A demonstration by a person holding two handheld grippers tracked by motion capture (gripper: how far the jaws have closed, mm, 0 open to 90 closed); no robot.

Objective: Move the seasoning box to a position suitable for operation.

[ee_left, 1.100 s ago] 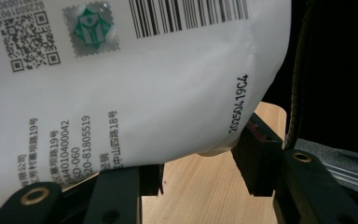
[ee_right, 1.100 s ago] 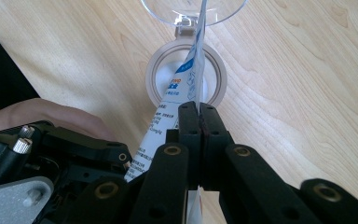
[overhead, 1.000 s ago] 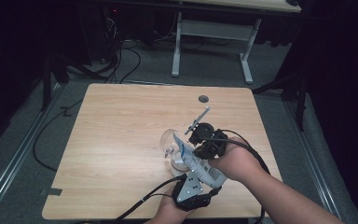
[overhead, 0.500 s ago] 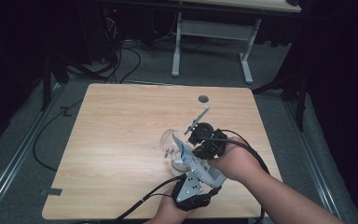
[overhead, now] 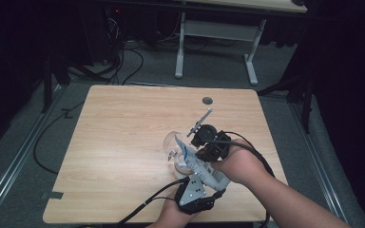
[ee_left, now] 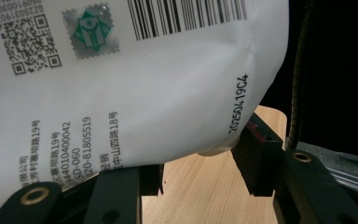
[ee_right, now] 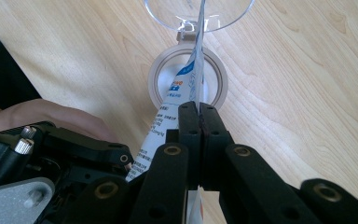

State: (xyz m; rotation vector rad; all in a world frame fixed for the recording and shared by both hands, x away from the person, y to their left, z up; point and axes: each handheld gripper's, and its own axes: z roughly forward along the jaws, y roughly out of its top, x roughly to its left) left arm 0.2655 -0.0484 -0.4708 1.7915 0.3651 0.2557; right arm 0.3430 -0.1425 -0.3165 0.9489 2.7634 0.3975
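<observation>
That soft, crinkly white pouch (overhead: pixel 197 164) looked light and floppy over the clear glass container (overhead: pixel 173 145) on the wood table (overhead: pixel 119 123), so pinching its flat edge made sense: right gripper (ee_right: pixel 199 108) clamped its seam, left gripper (ee_left: pixel 198 172) squeezed its body.

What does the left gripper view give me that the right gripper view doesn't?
Left gripper view: the pouch's printed back, with barcode, QR code and date stamp, bulging between the left gripper's jaws. Right gripper view: the right gripper pinching the pouch's thin edge above a round tan container with its clear lid flipped back. Both: the pouch and the wooden table.
</observation>
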